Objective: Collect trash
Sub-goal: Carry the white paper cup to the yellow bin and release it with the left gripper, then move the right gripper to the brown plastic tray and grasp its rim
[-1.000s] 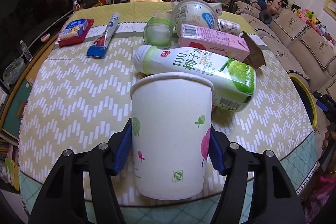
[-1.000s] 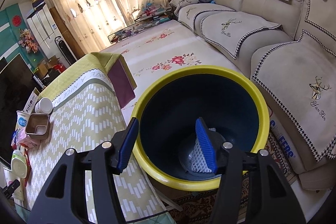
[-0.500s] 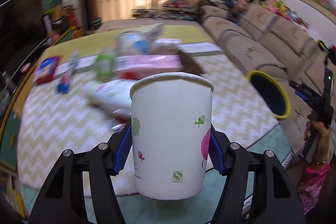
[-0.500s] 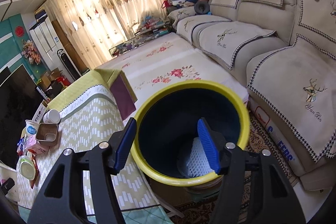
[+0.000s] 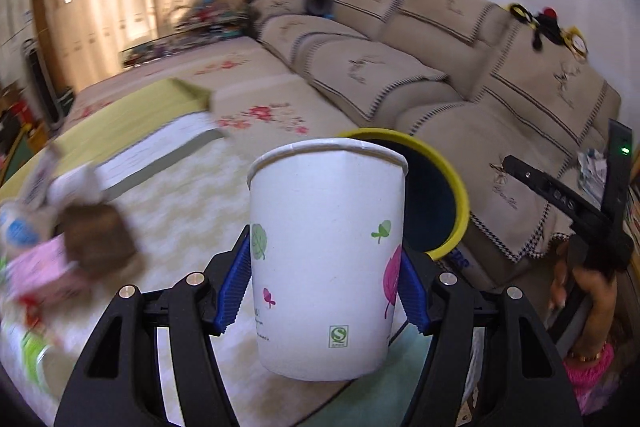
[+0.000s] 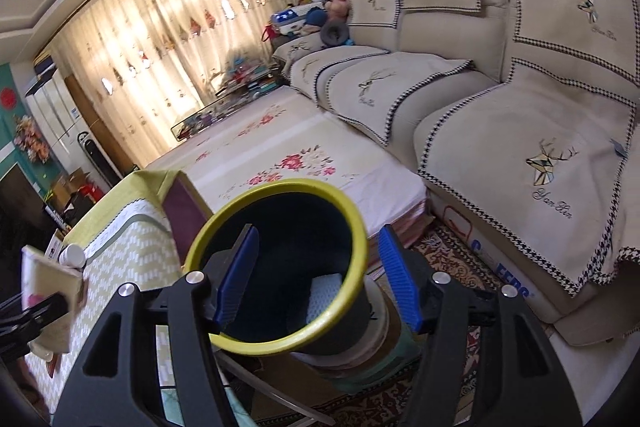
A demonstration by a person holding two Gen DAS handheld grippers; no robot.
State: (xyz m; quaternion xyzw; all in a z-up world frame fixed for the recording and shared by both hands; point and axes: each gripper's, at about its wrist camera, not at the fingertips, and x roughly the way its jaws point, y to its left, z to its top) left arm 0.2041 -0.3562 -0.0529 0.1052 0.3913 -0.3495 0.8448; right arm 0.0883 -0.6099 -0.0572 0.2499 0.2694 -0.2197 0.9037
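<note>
My left gripper (image 5: 326, 283) is shut on a white paper cup (image 5: 326, 259) printed with leaves, held upright in the air past the table edge. Behind the cup stands the yellow-rimmed dark bin (image 5: 444, 195), partly hidden by it. In the right wrist view my right gripper (image 6: 316, 279) is open and empty above the same bin (image 6: 280, 263), which holds a pale mesh wrapper (image 6: 324, 299). Other trash lies blurred on the table at left: a pink carton (image 5: 36, 271) and a white bottle (image 5: 32, 351).
The table with a yellow zigzag cloth (image 5: 188, 187) is at left, also in the right wrist view (image 6: 120, 267). A beige sofa (image 6: 500, 115) runs along the right. A flowered floor mat (image 6: 304, 155) lies beyond the bin. The other hand-held gripper (image 5: 568, 203) shows at far right.
My left gripper swung right with the cup, off the table toward the bin. My right gripper drew back and up from the bin, staying open.
</note>
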